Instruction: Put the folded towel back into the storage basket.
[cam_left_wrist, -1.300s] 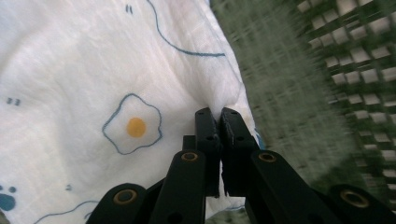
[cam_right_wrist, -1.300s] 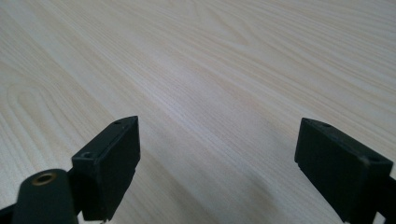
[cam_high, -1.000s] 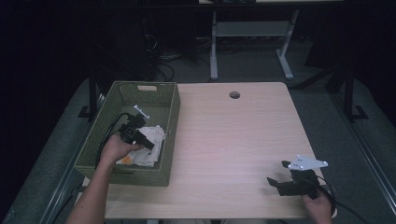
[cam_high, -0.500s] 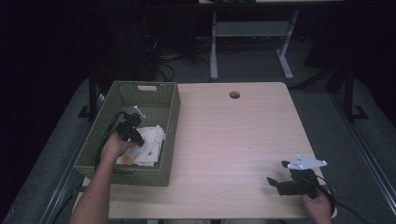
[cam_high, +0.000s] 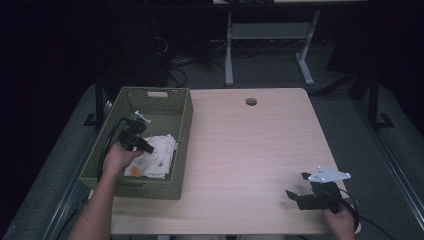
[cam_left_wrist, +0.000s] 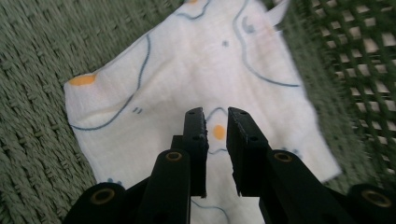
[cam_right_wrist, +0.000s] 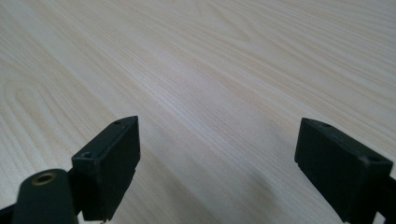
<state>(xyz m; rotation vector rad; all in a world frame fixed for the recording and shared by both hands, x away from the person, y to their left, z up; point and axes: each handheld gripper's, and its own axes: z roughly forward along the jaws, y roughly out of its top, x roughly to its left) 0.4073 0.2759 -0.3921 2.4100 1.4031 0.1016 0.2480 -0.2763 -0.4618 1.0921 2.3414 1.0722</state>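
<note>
Landmark: green woven basket, standing on the left part of the desk.

Left claw is inside the basket, held by the left hand, tilted down over the cloth. Cloth: white, with blue line drawings and orange spots, lying flat on the basket floor toward the near right corner. In the left gripper view the claw hovers above the cloth; the jaws have just been opening a little, and a narrow gap stands between them. No fabric is caught in the gap; the cloth shows through it, lying below. State: released, nearly closed.

Right of the basket the desk top is bare wood, with a round cable hole near the far edge.

Right claw sits well apart from the basket, near the desk's near right corner, held by the right hand. In the right gripper view its jaws stand wide over bare desk, nothing between them. State: released.
</note>
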